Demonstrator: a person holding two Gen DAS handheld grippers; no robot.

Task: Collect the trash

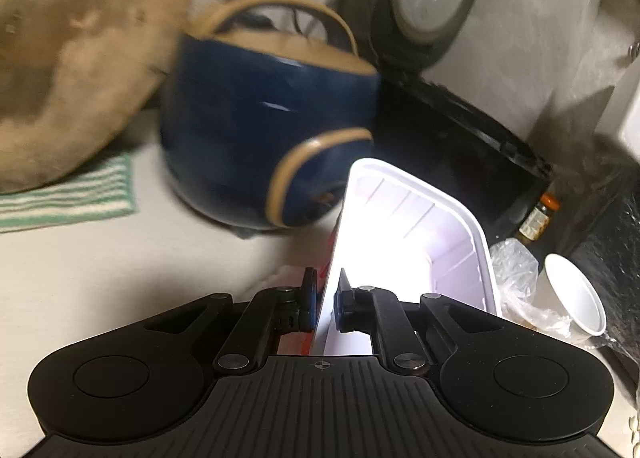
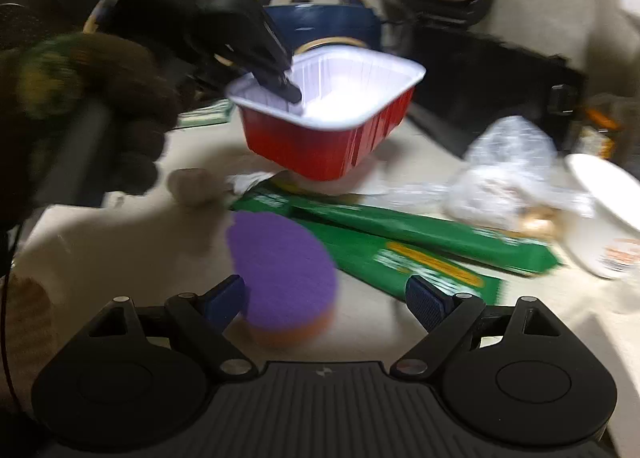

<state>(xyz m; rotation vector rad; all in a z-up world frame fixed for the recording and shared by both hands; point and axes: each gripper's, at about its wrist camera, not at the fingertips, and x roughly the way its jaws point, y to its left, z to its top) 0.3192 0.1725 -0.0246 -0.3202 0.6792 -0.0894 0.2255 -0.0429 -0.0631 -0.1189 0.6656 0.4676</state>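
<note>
1. The left gripper (image 1: 325,298) has its jaws clamped on one wall of a red tray (image 2: 328,114) with a white inside, holding it clear of the pale counter (image 2: 380,314).
2. The right gripper (image 2: 326,300) hangs with jaws spread wide, gripping nothing, over a purple-topped sponge (image 2: 282,262).
3. Green boxes (image 2: 400,242), a crumpled plastic bag (image 2: 508,174) and a paper cup (image 1: 576,298) lie on the counter.
</note>
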